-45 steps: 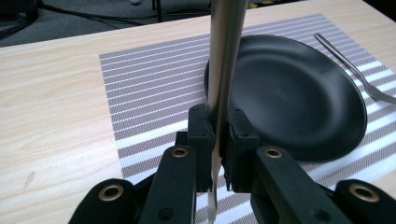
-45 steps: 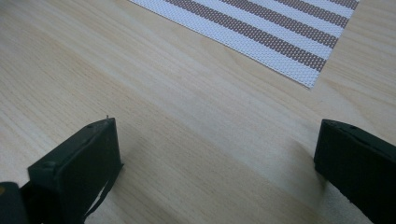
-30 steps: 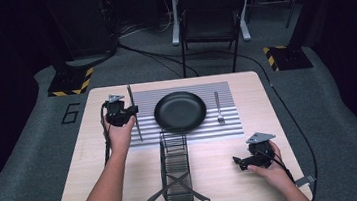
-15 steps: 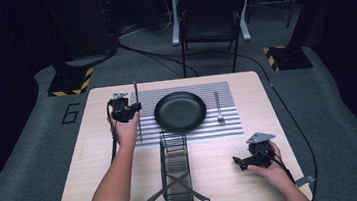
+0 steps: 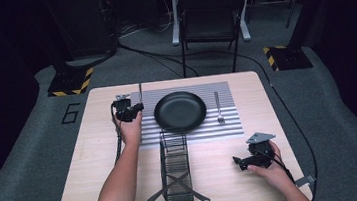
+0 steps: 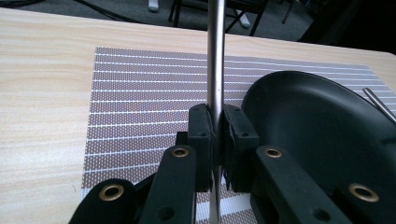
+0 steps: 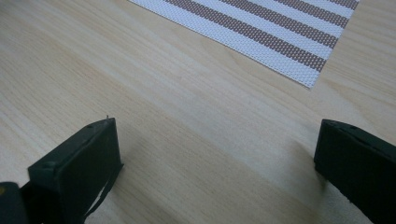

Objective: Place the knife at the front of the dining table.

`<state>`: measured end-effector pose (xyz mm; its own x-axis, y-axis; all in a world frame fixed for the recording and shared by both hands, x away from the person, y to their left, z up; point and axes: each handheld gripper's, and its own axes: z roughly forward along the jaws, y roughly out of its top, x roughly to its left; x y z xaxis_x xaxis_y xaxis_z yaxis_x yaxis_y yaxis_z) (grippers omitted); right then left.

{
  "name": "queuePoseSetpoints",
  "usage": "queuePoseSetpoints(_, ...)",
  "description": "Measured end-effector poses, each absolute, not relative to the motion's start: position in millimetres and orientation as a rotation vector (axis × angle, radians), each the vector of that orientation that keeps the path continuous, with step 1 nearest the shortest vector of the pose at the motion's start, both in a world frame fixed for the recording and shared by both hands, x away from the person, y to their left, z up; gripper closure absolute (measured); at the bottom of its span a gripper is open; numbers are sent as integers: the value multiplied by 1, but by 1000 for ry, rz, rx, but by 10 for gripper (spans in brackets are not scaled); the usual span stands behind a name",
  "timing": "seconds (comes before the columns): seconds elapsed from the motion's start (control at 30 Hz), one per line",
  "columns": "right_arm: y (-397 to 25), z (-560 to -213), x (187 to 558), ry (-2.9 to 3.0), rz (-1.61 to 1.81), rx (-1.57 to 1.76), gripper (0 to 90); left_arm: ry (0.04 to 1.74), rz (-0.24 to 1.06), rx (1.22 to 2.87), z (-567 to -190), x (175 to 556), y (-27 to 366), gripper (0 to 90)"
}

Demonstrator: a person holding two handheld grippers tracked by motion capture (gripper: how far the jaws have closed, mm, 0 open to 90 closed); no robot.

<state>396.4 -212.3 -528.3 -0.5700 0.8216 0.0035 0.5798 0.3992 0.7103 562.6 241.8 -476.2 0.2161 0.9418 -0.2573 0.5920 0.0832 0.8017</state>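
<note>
My left gripper (image 5: 131, 108) (image 6: 216, 127) is shut on a slim silver utensil (image 5: 140, 91) (image 6: 215, 56). It holds it over the left part of the striped placemat (image 5: 229, 125) (image 6: 140, 93), just left of the black plate (image 5: 180, 111) (image 6: 317, 130). The utensil's shaft points away from me; I cannot tell its end. A fork (image 5: 218, 109) (image 6: 379, 103) lies on the mat to the right of the plate. My right gripper (image 5: 239, 162) (image 7: 215, 154) stands open low over bare wood at the front right, nothing between its jaws.
A black wire caddy (image 5: 176, 166) stands at the front middle of the table, between my arms. The placemat's corner (image 7: 299, 56) lies beyond the right gripper. A folding chair (image 5: 210, 11) stands behind the table.
My left gripper has carried the utensil farther from me and to the right, over the placemat beside the plate. The right gripper has stayed put.
</note>
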Motion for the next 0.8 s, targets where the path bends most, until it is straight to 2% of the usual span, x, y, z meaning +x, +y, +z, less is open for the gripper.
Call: queuePoseSetpoints(0.8,-212,-528,396,2314,968,1214,0,1556,538,1512,-500,575,235,827)
